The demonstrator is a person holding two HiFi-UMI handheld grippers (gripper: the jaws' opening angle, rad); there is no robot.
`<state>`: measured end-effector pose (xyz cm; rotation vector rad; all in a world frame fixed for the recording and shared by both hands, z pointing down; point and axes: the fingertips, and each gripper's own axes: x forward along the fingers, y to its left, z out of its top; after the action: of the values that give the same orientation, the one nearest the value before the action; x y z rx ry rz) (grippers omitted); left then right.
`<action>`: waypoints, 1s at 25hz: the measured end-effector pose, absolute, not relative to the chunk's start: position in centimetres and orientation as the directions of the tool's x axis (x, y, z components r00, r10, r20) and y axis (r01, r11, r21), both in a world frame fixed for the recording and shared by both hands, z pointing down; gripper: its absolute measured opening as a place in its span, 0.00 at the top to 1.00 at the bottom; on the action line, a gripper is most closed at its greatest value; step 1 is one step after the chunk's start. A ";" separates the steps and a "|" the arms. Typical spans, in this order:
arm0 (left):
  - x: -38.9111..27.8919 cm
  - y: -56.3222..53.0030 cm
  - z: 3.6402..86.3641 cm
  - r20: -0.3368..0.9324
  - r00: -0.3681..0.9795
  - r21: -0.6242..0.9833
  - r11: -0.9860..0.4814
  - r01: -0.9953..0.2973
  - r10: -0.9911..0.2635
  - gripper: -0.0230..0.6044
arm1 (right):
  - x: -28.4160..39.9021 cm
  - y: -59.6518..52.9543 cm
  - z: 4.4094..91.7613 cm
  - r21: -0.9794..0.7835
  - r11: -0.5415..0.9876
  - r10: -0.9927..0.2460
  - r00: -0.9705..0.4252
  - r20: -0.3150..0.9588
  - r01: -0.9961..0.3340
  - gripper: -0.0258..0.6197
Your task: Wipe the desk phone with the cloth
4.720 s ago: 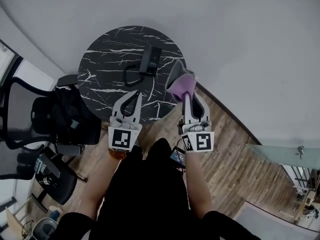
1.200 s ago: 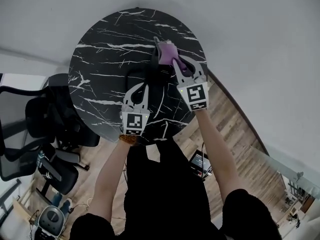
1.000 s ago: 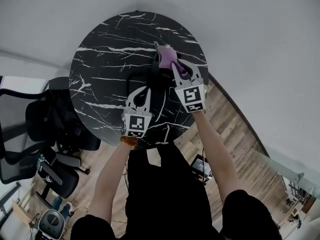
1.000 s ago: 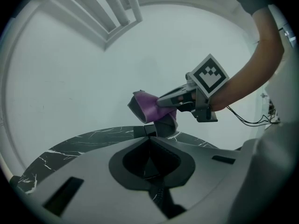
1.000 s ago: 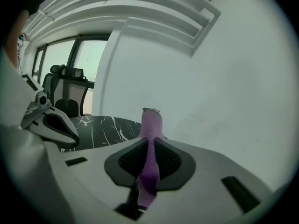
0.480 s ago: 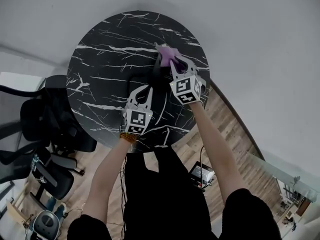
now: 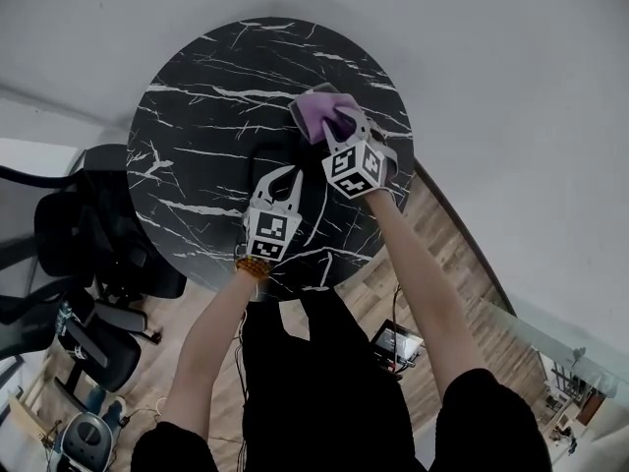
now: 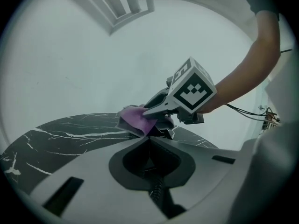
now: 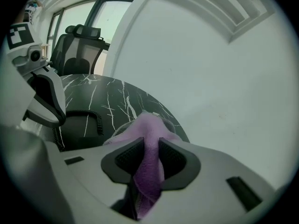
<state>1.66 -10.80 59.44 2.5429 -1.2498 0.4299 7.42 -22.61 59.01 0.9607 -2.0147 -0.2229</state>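
Observation:
A purple cloth [image 7: 319, 114] lies spread on the far right part of the round black marble table [image 7: 197, 116]. My right gripper [image 7: 339, 126] is shut on it, and the fabric runs between the jaws [image 9: 149, 146]. The black desk phone is almost wholly hidden under the cloth and that gripper; its coiled cord [image 9: 86, 117] shows beside them. My left gripper [image 7: 285, 172] hovers over the table's near side, just short of the cloth [image 8: 135, 120], shut with nothing in it [image 8: 148, 139].
Black office chairs [image 7: 88, 244] stand to the table's left. The white wall curves behind the table. Wood floor [image 7: 442, 254] lies to the right, with a small device [image 7: 398, 340] on it. The table's near edge is beneath my forearms.
My right gripper has rolled and swept the cloth a little leftward over the phone, and the cloth now lies flatter and wider. The left gripper has barely moved.

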 end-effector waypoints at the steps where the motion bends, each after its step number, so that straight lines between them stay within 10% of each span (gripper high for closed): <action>1: 1.8 -10.8 59.5 0.379 0.585 0.116 -0.591 -0.799 -0.717 0.94 | 7.3 -22.6 59.3 0.478 0.692 -0.696 -0.325 0.640 -0.542 0.78; 25: 1.0 -11.5 65.1 0.500 0.526 0.015 -0.601 -0.799 -0.688 0.94 | 7.0 -22.3 60.7 0.404 0.716 -0.653 -0.343 0.675 -0.569 0.84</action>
<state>1.05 -11.52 65.13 2.5245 -1.2547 0.6671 6.97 -22.32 60.68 0.9302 -2.0370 -0.1209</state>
